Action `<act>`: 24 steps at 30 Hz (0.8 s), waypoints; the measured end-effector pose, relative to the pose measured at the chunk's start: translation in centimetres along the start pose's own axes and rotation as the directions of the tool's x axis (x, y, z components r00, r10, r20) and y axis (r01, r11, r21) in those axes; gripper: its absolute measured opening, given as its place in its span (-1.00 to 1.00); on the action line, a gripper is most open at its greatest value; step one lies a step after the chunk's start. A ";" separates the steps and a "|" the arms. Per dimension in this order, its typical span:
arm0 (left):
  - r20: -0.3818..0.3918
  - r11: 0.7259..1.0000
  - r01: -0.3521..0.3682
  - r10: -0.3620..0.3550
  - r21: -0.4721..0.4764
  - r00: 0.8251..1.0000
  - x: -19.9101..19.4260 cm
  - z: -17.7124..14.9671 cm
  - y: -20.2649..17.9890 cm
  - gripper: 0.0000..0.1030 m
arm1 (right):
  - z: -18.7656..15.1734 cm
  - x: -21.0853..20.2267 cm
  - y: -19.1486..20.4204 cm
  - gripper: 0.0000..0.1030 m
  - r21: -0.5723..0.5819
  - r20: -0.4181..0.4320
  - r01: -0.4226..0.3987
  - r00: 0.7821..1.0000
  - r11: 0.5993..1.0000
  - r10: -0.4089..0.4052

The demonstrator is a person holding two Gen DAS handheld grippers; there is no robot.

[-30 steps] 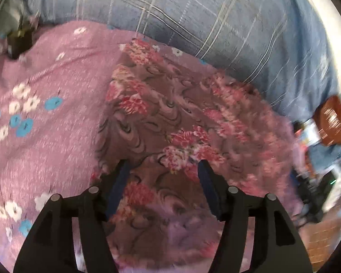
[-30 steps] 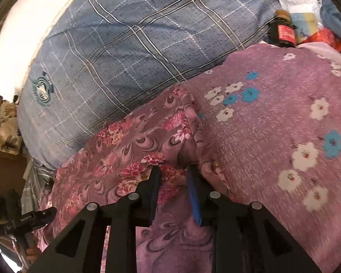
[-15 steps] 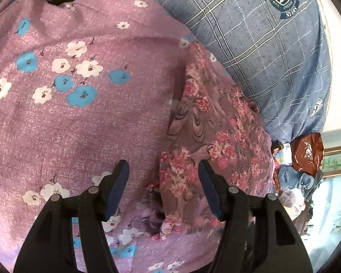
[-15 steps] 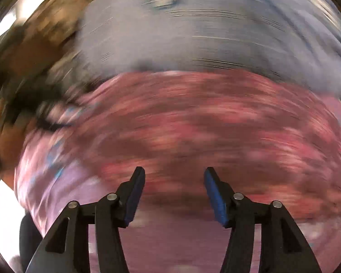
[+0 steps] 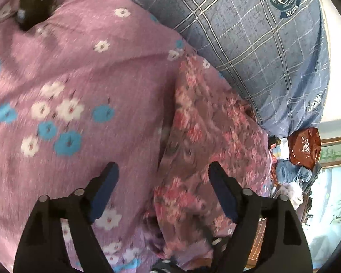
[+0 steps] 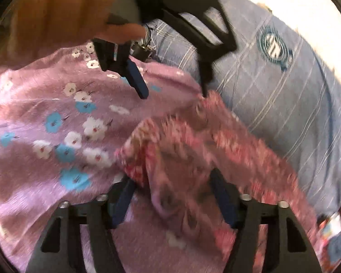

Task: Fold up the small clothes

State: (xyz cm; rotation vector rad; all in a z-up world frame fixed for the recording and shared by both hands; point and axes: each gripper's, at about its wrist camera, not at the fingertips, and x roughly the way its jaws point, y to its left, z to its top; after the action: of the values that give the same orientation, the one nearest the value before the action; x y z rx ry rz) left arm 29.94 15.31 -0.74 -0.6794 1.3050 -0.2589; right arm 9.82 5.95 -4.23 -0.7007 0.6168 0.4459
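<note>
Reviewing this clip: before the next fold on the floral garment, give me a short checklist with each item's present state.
1. Left hand-held gripper open: ok, its fingers stand wide apart with nothing between them.
2. Right hand-held gripper open: ok, its fingers are spread over the floral garment.
3. Garment free of both grippers: ok in the left wrist view; the right wrist view is too blurred to tell contact.
4. Garment lying flat: not ok, it looks bunched on the purple flowered sheet.
5. Garment edges traceable: cannot tell, motion blur hides the hems.
6. Grippers clear of each other: ok, the left one sits at the garment's far end.
</note>
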 end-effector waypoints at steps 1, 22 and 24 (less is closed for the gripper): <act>-0.010 1.000 0.000 0.000 0.007 1.000 0.5 0.7 -0.3 0.58 | 0.1 0.1 -0.1 -0.64 -0.013 0.004 0.006 1.000 1.000 -0.006; 0.008 0.957 -0.189 0.192 0.219 0.981 4.0 2.6 -9.5 -0.83 | -0.2 -2.1 -7.5 -0.78 0.199 0.165 -0.093 0.984 0.976 0.060; 0.029 0.954 -0.195 0.194 0.226 0.981 3.2 2.4 -10.5 -0.83 | -0.6 -2.5 -8.5 -0.79 0.235 0.175 -0.107 0.982 0.966 0.066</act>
State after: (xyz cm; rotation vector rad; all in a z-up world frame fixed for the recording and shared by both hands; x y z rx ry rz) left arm 35.06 6.12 3.12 -0.3537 1.3022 -0.2408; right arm 12.57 -0.69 0.97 -0.3988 0.5345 0.4945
